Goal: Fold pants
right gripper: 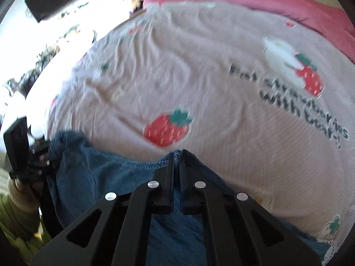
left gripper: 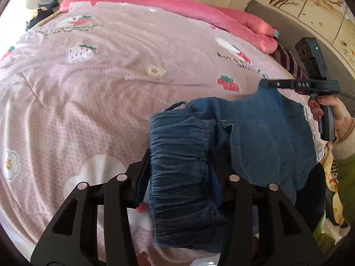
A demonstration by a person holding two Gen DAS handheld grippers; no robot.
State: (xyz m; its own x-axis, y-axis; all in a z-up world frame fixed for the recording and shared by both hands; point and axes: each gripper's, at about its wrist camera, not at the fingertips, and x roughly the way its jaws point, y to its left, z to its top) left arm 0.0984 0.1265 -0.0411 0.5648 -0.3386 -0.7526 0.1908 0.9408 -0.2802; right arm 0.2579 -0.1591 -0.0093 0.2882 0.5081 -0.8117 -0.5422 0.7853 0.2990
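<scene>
- Your left gripper (left gripper: 179, 166) has the gathered waistband of the pants (left gripper: 255, 137) between its fingers; the bunched elastic band fills the gap, with a finger on either side of it, so it is clamped on the pants.
- Your right gripper (right gripper: 176, 155) is closed to a narrow slit, with a stitched edge of the denim pinched at its fingertips. In the left wrist view it reaches in from the right, its tips at the far edge of the cloth.
- The pants hang stretched between the two grippers, over the near edge of the bed (left gripper: 99, 88). In the left view the denim spreads rightward from the waistband toward the right gripper (left gripper: 266, 84); a curved seam shows on the flat panel.
- In the right wrist view the pants (right gripper: 106, 173) run left toward your left gripper (right gripper: 44, 155), seen at the left edge of the frame. That view is blurred, so fine detail of the cloth is hard to read.
- The bed has a pale pink sheet printed with strawberries (right gripper: 166, 130), flowers and dark lettering.
- A bright pink quilt (left gripper: 177, 8) lies bunched along the far side of the bed.
- Your right hand (left gripper: 332, 110), with red nails, holds the gripper's handle; a pale cuff and a green sleeve show behind it.
</scene>
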